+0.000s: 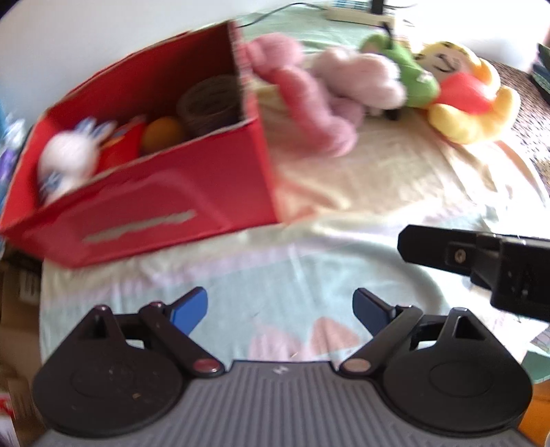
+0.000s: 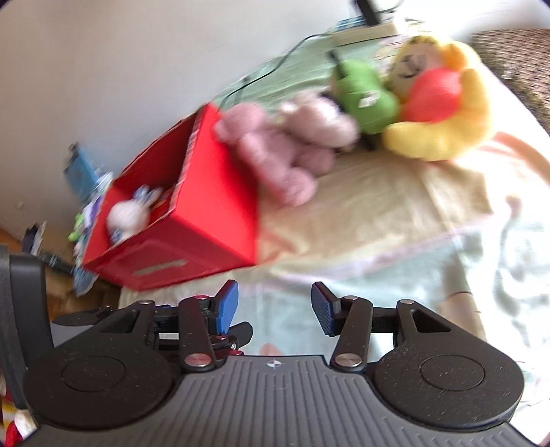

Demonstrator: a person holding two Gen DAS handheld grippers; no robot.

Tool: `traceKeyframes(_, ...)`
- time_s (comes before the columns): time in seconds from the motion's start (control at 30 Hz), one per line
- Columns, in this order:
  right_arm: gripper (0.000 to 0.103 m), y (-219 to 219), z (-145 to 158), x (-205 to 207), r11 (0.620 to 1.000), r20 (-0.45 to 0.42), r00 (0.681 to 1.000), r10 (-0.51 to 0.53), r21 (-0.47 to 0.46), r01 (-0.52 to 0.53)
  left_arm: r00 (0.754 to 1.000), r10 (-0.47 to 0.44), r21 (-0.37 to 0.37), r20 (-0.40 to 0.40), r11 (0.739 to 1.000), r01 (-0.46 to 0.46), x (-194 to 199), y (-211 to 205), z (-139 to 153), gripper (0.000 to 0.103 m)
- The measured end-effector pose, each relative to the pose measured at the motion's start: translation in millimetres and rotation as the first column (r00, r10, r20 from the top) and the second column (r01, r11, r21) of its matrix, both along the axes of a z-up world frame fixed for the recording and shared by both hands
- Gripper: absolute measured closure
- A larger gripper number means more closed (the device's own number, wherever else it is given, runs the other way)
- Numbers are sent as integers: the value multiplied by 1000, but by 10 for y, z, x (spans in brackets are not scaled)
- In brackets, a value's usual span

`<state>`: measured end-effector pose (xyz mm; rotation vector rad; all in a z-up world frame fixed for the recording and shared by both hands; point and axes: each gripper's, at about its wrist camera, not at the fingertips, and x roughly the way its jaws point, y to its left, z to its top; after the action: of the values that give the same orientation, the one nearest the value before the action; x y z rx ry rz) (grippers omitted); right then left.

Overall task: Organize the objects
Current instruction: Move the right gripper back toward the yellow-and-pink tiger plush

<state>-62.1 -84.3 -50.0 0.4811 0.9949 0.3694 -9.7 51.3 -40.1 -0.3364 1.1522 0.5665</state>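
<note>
**user1:** ok so where's everything sitting right now? Both views are pretty smeared.

**user2:** yeah, blurry, but readable. The red cardboard box [image 1: 165, 192] sits on the left part of the bed, on a pastel patterned blanket [image 1: 275, 275]. It's open on top. Inside I can make out a white plush with blue markings [image 1: 68, 158] at the near-left end, something red and orange next to it that I can't identify, an orange ball [image 1: 163, 134], and a brown woven cup-shaped thing [image 1: 209, 103] at the far end.

**user1:** and the toys outside the box?

**user2:** a pink plush [image 1: 302, 103] lies right against the box's far right corner, looks like it's touching it. Just past that a paler pink plush [image 1: 361, 75], then a green plush [image 1: 409, 72], then a yellow plush with a red shirt [image 1: 464, 99] furthest right. They're bunched in a row, touching each other. Behind them a white power strip [image 1: 357, 13] with a dark cable lies near the wall.

**user1:** grippers?

**user2:** the left gripper [image 1: 280, 306] has its blue pads spread wide with nothing between them, hovering over bare blanket in front of the box. The right gripper [image 2: 275, 309] is also spread apart and empty, over the blanket, well short of the toys. In the left view the right one pokes in from the right edge.
</note>
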Motion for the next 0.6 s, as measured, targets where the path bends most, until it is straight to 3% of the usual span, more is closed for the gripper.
traceKeyframes(0.23,52,-278,12,-2,988,-5,989,-150,-47,150,987,-158,-15,22,987,158,362,-101,50,9)
traceKeyframes(0.6,52,-448,-36,34,935,-33,936,-349,-74,346,930,-362,-25,58,931,364,751,-196,53,9)
